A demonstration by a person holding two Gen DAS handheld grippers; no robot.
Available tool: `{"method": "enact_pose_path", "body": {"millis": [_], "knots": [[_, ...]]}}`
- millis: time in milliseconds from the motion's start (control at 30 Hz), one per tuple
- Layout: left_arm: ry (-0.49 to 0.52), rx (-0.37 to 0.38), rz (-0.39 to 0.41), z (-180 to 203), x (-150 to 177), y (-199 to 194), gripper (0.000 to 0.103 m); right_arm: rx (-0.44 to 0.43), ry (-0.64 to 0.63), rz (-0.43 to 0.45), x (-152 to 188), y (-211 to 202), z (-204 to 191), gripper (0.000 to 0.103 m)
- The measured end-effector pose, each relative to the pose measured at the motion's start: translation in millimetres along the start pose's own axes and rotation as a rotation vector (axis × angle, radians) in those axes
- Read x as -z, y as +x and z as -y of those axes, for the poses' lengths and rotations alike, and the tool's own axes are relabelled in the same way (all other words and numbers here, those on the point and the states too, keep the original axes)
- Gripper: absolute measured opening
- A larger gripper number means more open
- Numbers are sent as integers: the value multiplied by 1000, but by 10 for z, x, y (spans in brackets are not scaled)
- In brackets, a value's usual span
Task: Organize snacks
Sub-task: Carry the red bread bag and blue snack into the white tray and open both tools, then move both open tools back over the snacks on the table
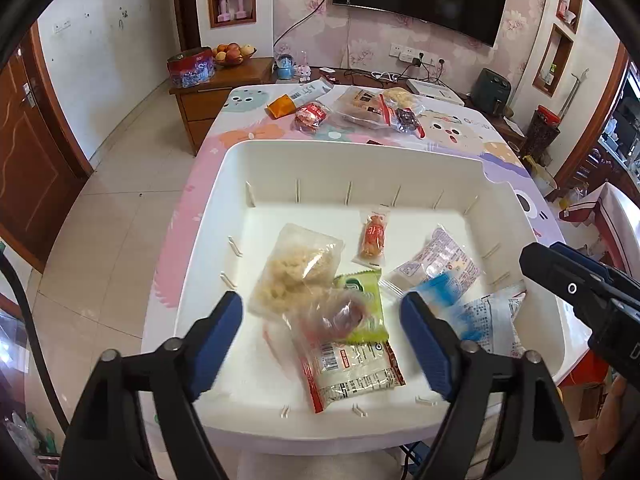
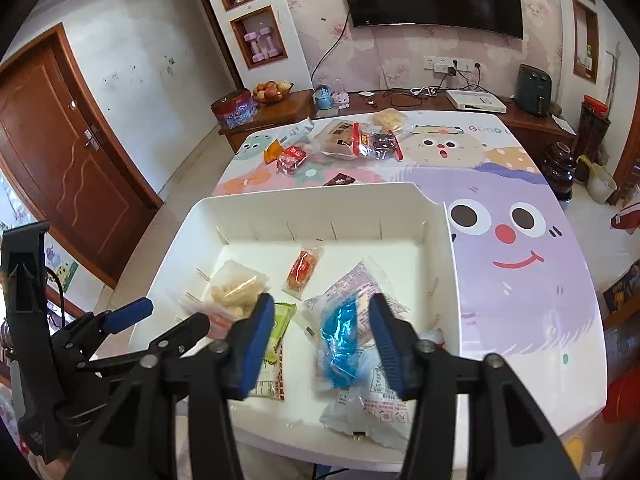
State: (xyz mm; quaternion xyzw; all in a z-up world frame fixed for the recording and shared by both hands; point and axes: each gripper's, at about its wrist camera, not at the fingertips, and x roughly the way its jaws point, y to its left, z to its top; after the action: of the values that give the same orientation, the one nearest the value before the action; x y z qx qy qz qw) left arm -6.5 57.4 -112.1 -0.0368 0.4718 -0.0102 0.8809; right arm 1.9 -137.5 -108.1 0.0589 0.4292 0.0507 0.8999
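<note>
A white bin (image 1: 352, 160) (image 2: 304, 200) stands at the near end of the table and holds several snack packs. Among them are a clear bag of beige crisps (image 1: 296, 268) (image 2: 236, 292), a small orange pack (image 1: 373, 236) (image 2: 303, 270), a green pack (image 1: 362, 300) (image 2: 280, 320), a red-and-white pack (image 1: 352, 368) and a blue pack (image 2: 340, 340) (image 1: 444, 292). My left gripper (image 1: 320, 340) is open above the bin, over a blurred clear pack with a red middle (image 1: 340, 316). My right gripper (image 2: 320, 344) is open above the bin, with the blue pack between its fingers and apart from them.
More snack packs lie at the far end of the table (image 1: 352, 112) (image 2: 340, 140), which has a cartoon cloth (image 2: 520, 240). A wooden cabinet (image 1: 224, 80) with a fruit bowl and a red tin stands beyond. A wooden door (image 2: 60, 160) is on the left.
</note>
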Motion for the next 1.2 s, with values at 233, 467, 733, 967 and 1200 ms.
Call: {"method": "enact_pose_path", "body": {"millis": [233, 467, 733, 967, 1200], "knots": [[15, -18, -3, 16, 18, 10, 84, 16, 3, -7, 10, 4, 19, 57], [28, -31, -12, 40, 44, 62, 84, -2, 25, -10, 14, 35, 48, 57], [47, -32, -44, 72, 51, 194, 84, -27, 50, -54, 8, 195, 95, 57], [74, -35, -40, 106, -47, 236, 84, -10, 26, -50, -83, 270, 58, 57], [116, -69, 13, 33, -433, 144, 84, -39, 33, -81, -434, 393, 71, 57]]}}
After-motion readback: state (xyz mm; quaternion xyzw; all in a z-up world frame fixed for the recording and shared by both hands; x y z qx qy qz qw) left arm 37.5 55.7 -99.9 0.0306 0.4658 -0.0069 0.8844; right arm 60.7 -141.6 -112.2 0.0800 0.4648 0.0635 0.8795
